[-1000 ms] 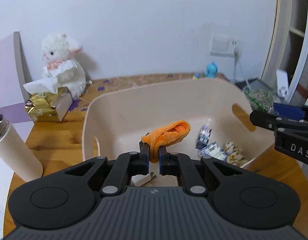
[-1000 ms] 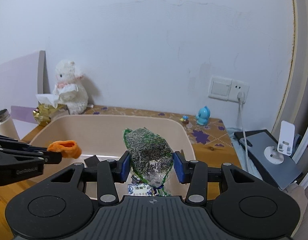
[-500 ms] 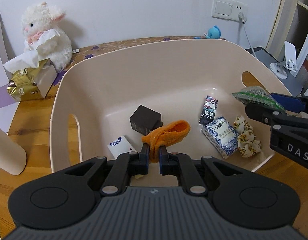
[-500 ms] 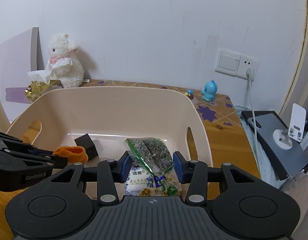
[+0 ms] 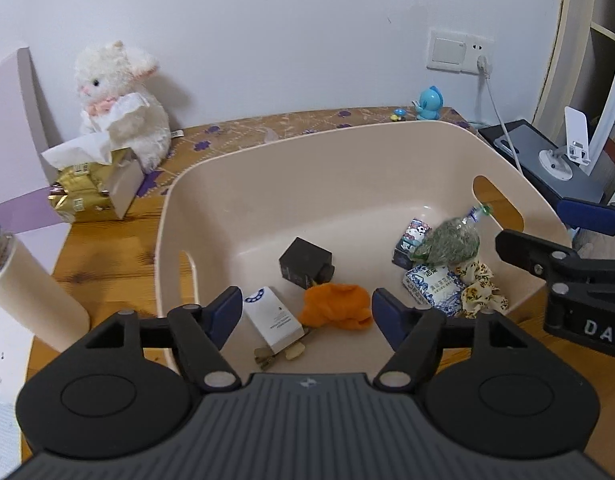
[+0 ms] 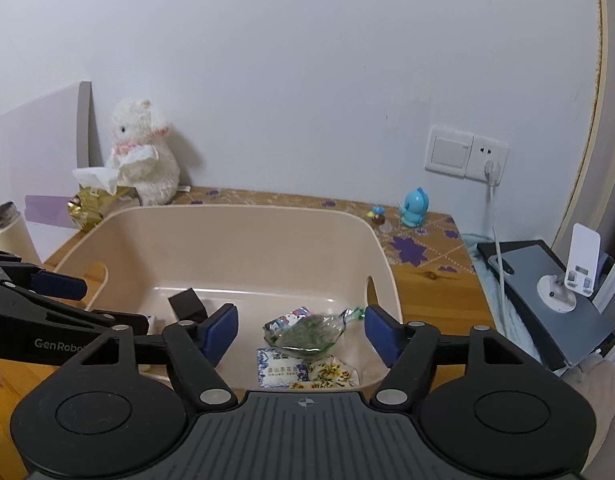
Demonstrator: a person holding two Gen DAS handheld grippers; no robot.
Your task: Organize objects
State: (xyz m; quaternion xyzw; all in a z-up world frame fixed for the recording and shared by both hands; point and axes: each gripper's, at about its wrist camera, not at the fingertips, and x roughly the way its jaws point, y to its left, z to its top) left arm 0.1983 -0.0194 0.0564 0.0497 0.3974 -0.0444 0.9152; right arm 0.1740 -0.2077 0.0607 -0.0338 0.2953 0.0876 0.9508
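Note:
A beige plastic bin (image 5: 347, 168) (image 6: 243, 236) stands on the wooden desk. On its floor lies an orange cloth (image 5: 334, 306), just in front of my open left gripper (image 5: 307, 312). A clear bag of green tea leaves (image 5: 447, 242) (image 6: 307, 332) rests on a blue-and-white packet (image 5: 431, 286) (image 6: 281, 366) at the bin's right side, below my open right gripper (image 6: 301, 332). A black box (image 5: 305, 260) (image 6: 186, 304), a white box (image 5: 272, 318), a cartoon packet (image 5: 411, 236) and a floral cloth (image 5: 479, 284) also lie inside. Neither gripper holds anything.
A white plush toy (image 5: 121, 100) and a gold tissue box (image 5: 87, 192) sit at the back left. A white flask (image 5: 23, 292) stands left of the bin. A blue figurine (image 5: 427, 102), wall socket with cable (image 5: 483, 64) and phone stand (image 5: 575, 140) are at the right.
Both grippers have opened. The orange cloth dropped from the left gripper onto the bin floor, and the tea bag dropped from the right gripper onto the packets.

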